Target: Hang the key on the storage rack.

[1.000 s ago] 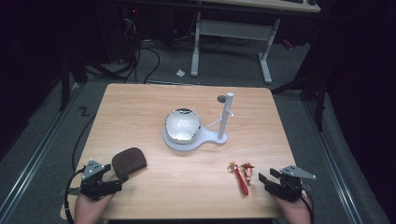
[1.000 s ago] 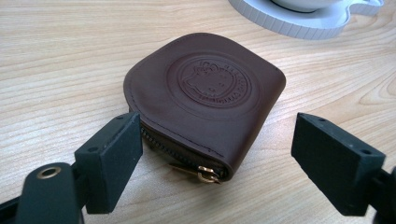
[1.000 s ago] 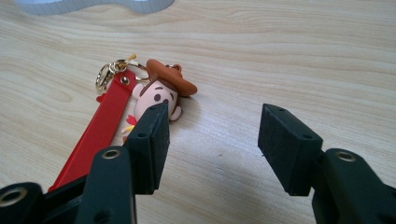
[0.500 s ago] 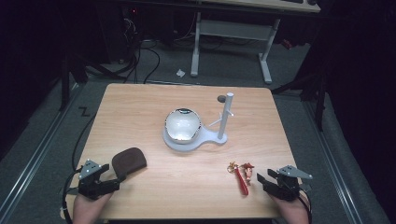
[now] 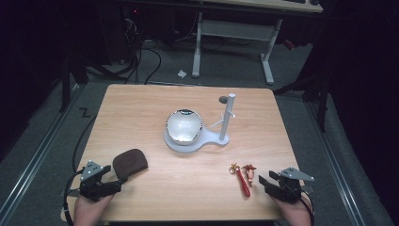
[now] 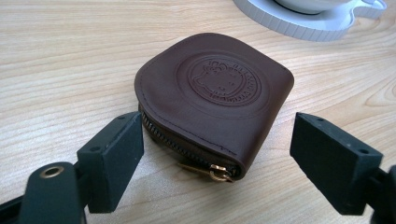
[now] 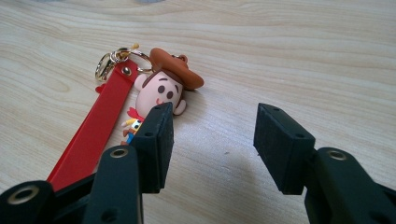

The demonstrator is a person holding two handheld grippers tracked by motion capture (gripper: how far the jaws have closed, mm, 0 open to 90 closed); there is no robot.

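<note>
A brown leather coin pouch point(image 5: 129, 162) point(image 6: 215, 98) with an embossed round emblem and a gold zipper pull lies near the table's front left. My left gripper point(image 5: 111, 184) point(image 6: 219, 158) is open just before it, its jaws wide at either side of the pouch's near edge. A keychain point(image 5: 243, 178) point(image 7: 161, 91) with a cowboy-hat figure, gold rings and a red strap point(image 7: 91, 133) lies at the front right. My right gripper point(image 5: 267, 181) point(image 7: 212, 140) is open, with bare table between the jaws and the figure just past its left jaw.
A white stand point(image 5: 221, 138) with an upright post point(image 5: 228, 113) and a shiny domed bowl point(image 5: 183, 125) sits at the table's middle; its white base point(image 6: 308, 23) lies beyond the pouch. Desk legs and cables stand on the dark floor beyond the far edge.
Both grippers have shifted only slightly near the front edge. The pouch and keychain lie where they were.
</note>
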